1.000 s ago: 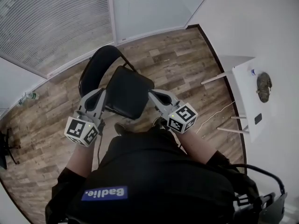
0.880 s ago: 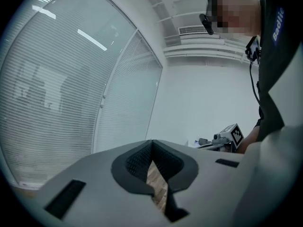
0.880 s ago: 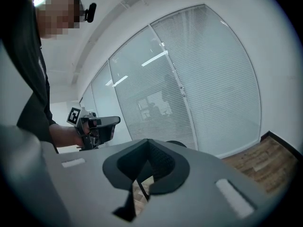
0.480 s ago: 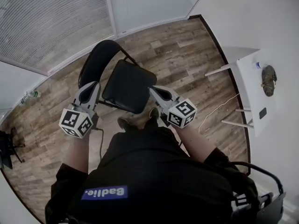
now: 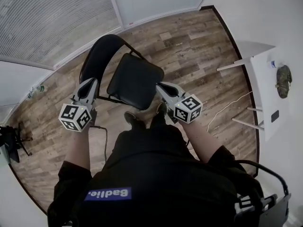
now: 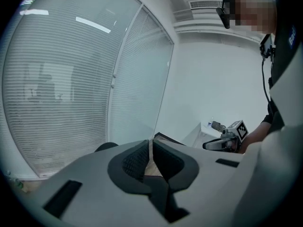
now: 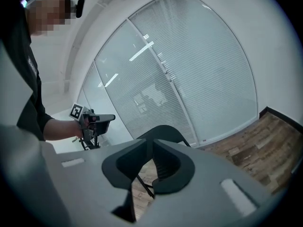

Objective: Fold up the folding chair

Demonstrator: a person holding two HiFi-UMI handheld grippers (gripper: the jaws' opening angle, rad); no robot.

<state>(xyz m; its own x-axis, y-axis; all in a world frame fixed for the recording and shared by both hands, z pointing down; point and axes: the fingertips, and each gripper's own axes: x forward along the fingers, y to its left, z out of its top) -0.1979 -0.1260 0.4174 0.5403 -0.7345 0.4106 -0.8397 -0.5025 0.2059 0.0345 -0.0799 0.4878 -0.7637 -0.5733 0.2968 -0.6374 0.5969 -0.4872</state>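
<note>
The black folding chair stands unfolded on the wood floor, its seat (image 5: pixel 135 79) ahead of me and its curved backrest (image 5: pixel 99 56) beyond to the left. My left gripper (image 5: pixel 91 83) hangs just left of the seat, level with its front edge, apart from it. My right gripper (image 5: pixel 161 86) is by the seat's front right corner. In the left gripper view the left gripper (image 6: pixel 150 148) is shut and empty. The right gripper (image 7: pixel 152 148) is likewise shut on nothing, with the backrest (image 7: pixel 163 130) beyond it.
A white table (image 5: pixel 265 98) with small objects stands by the right wall, a thin cable (image 5: pixel 227 109) trailing from it. Blinds cover the glass wall (image 5: pixel 52 18) behind the chair. A black stand (image 5: pixel 9 143) and a bottle (image 5: pixel 38 89) sit at the left. My shoes (image 5: pixel 135 119) are under the seat's front.
Both grippers have sunk and drawn slightly apart; the left one has come off the seat's left edge and now sits beside it. The chair has not moved.
</note>
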